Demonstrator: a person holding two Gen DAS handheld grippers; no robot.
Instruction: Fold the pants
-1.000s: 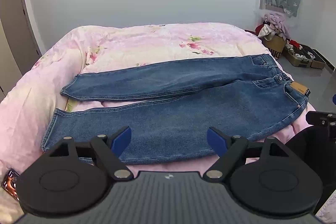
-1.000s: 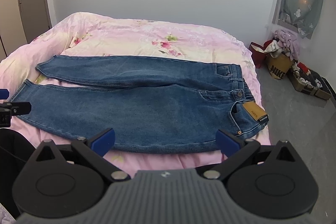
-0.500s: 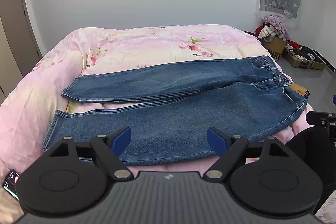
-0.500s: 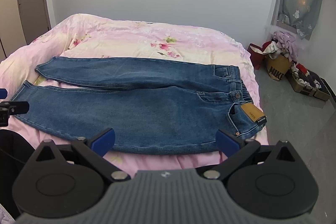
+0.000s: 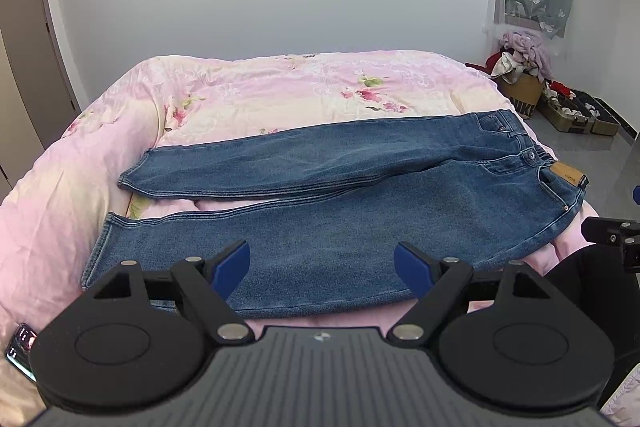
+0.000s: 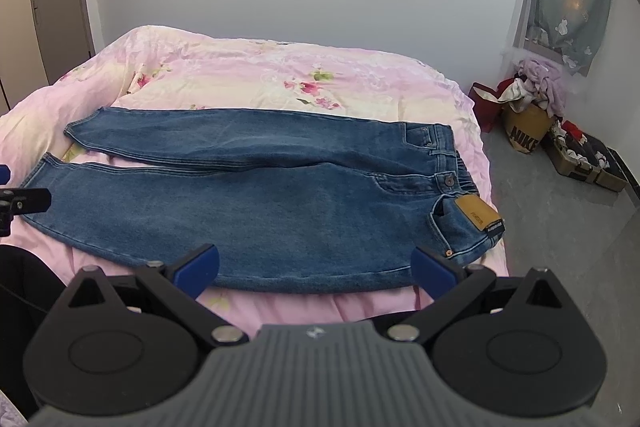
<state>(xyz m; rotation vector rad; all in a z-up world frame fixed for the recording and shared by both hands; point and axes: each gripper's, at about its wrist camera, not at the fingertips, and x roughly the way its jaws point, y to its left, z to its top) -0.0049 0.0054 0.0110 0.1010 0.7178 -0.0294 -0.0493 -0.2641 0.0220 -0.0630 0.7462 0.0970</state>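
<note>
Just ahead of both grippers' spread fingers (image 5: 230, 267) — jeans (image 5: 340, 211), untouched.

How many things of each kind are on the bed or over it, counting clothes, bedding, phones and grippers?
Jeans: 1
Floral duvet: 1
Phone at the bed's near left edge: 1
Grippers, both open and apart from the denim: 2, left gripper and right gripper
Total: 5
</note>
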